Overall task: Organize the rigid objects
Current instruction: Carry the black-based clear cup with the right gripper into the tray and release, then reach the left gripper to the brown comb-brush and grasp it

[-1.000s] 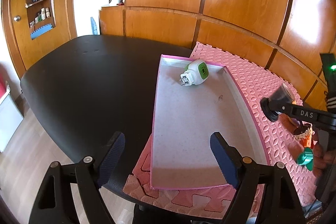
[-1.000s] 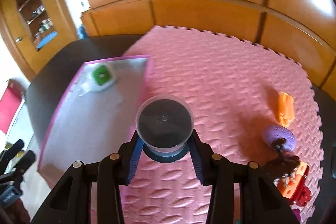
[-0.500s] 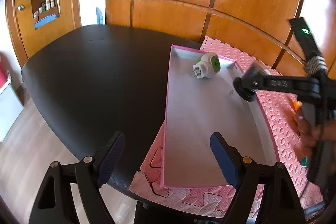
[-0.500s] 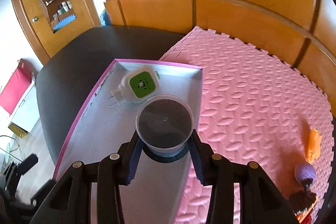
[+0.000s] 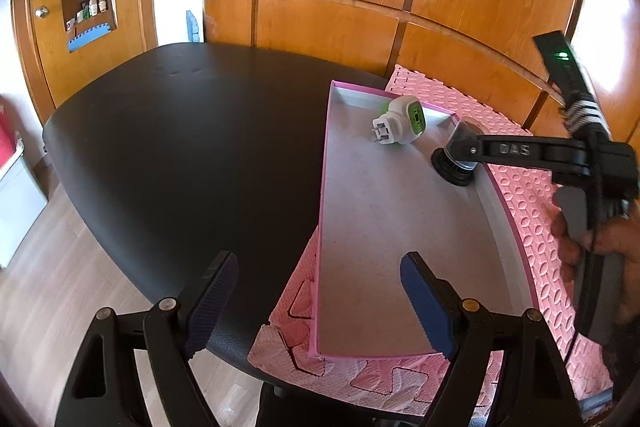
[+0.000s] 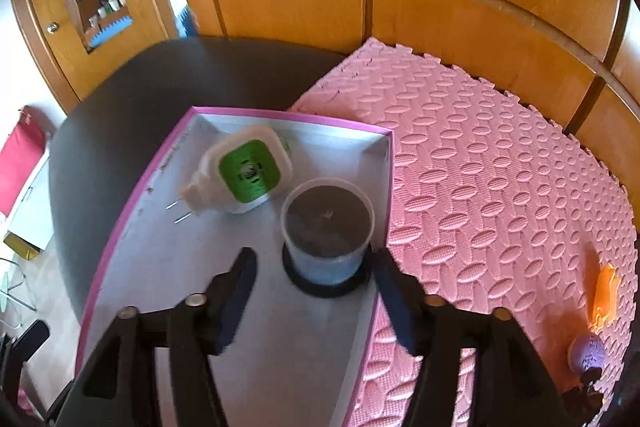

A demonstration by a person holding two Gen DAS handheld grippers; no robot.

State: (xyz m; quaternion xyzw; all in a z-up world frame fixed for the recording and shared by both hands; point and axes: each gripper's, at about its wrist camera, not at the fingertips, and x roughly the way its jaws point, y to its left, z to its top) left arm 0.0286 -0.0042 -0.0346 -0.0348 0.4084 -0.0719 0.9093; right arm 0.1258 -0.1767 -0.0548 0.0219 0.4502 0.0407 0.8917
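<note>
A clear plastic jar with a black lid (image 6: 326, 239) stands lid-down in the pink-rimmed tray (image 6: 132, 207), near its far right corner. My right gripper (image 6: 314, 287) is open, its fingers spread on either side of the jar and apart from it. The jar (image 5: 456, 157) and right gripper also show in the left wrist view. A white and green plug-in device (image 6: 240, 175) lies in the tray just left of the jar; it also shows in the left wrist view (image 5: 400, 125). My left gripper (image 5: 320, 303) is open and empty over the tray's near left edge (image 5: 322, 227).
The tray lies on a pink foam mat (image 6: 500, 167) on a black table (image 5: 180, 131). An orange piece (image 6: 606, 293) and a purple object (image 6: 586, 349) lie on the mat at the far right. Wooden panels stand behind the table.
My right gripper carried the jar from over the mat into the tray, set it down and opened. The left gripper stayed open and shifted slightly.
</note>
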